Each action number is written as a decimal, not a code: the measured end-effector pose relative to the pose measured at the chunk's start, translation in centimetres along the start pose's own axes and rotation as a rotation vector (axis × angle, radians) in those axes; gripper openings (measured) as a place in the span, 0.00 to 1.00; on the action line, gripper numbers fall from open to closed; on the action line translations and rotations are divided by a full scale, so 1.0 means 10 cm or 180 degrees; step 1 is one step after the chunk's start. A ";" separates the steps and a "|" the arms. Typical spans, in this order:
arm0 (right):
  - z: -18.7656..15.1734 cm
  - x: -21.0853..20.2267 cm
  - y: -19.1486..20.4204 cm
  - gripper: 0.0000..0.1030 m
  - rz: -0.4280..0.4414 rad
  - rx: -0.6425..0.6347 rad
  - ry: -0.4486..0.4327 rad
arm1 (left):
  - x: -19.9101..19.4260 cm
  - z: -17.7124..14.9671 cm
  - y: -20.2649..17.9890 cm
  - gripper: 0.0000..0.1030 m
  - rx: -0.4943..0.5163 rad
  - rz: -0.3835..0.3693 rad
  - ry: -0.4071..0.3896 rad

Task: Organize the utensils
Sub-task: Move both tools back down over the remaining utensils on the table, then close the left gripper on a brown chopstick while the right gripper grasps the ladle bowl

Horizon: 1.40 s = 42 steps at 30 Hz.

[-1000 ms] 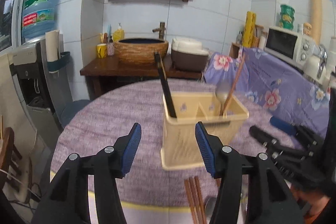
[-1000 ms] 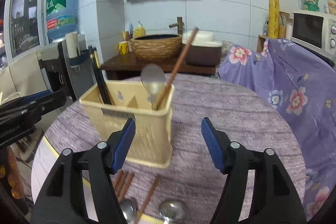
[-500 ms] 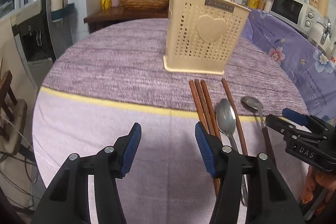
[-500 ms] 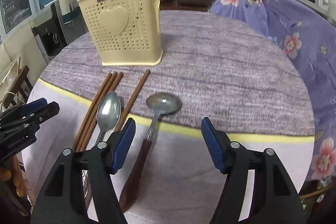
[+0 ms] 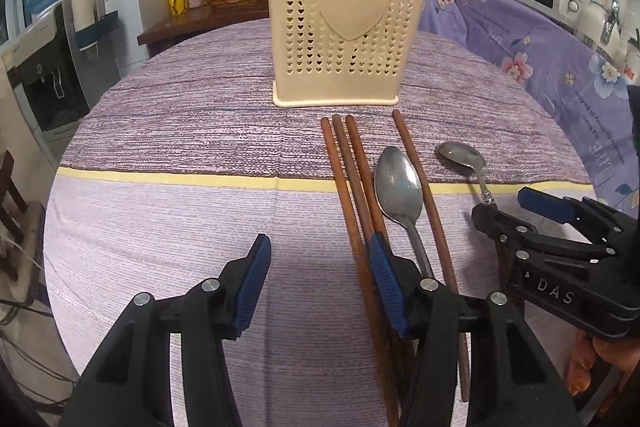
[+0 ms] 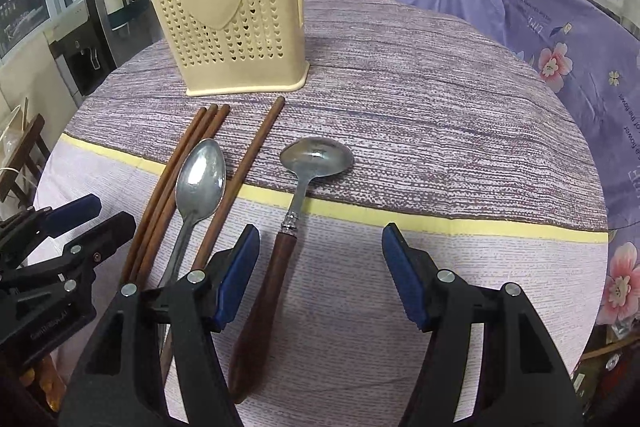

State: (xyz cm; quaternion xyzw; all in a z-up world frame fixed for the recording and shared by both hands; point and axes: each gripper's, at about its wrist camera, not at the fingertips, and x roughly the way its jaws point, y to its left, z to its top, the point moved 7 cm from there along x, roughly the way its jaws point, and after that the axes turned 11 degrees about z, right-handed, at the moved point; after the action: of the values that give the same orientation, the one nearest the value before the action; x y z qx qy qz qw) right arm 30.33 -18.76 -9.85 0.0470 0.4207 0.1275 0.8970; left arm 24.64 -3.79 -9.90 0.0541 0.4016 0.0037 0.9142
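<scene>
Both grippers, left (image 5: 316,287) and right (image 6: 320,277), gape empty; bunched chopsticks (image 5: 352,187) risk a multiple pickup beside spoon (image 5: 400,187)

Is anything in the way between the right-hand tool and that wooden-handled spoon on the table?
Nothing visible. The right tool is open with the wooden-handled spoon lying just ahead, its handle between the fingers, only bare tablecloth around it.
</scene>
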 end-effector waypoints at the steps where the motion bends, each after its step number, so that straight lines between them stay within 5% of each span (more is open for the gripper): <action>1: -0.01 0.00 0.00 0.62 -0.0006 -0.0001 0.0004 | 0.00 0.00 -0.01 0.49 -0.0007 -0.0001 0.0005; 24: -0.05 -0.07 -0.30 0.55 -0.0066 0.0055 0.0073 | 0.14 0.00 0.23 0.44 0.0038 0.0151 0.0127; 31: 0.09 0.01 -0.26 0.59 0.0297 0.0178 0.0185 | 0.27 0.13 0.25 0.44 0.0035 0.0045 0.0194; 38: 0.23 0.16 -0.26 0.59 0.0131 0.0070 0.0327 | 0.48 0.38 0.24 0.44 0.0141 0.0024 0.0301; 42: 0.27 0.20 -0.27 0.59 0.0102 0.0030 0.0367 | 0.60 0.51 0.22 0.36 0.0175 0.0046 0.0350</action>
State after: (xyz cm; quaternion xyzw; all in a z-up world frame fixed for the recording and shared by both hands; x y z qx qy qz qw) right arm 34.17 -20.76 -10.13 0.0505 0.4714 0.1423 0.8689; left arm 32.54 -1.80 -10.61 0.0819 0.4508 0.0022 0.8889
